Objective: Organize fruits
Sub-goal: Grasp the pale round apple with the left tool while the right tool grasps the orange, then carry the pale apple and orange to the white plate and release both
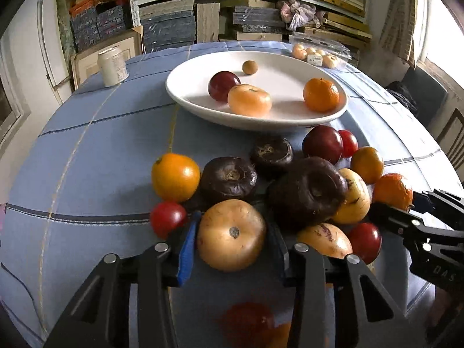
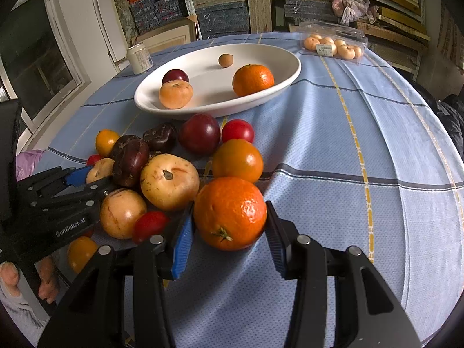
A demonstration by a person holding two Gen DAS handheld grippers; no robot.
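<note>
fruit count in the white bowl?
4 in the white bowl: plum, pale orange fruit, mandarin, small brown fruit farthest back. None appears hidden.

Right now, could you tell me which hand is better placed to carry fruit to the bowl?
Right, probably. Its fingers clasp the orange at the pile's edge, bare cloth alongside. The left gripper's tan fruit sits hemmed in by dark fruits.

Light blue tablecloth with dark and yellow checked stripes, white bowl far, bright orange mandarin near, dark brown fruit, blue pads.
</note>
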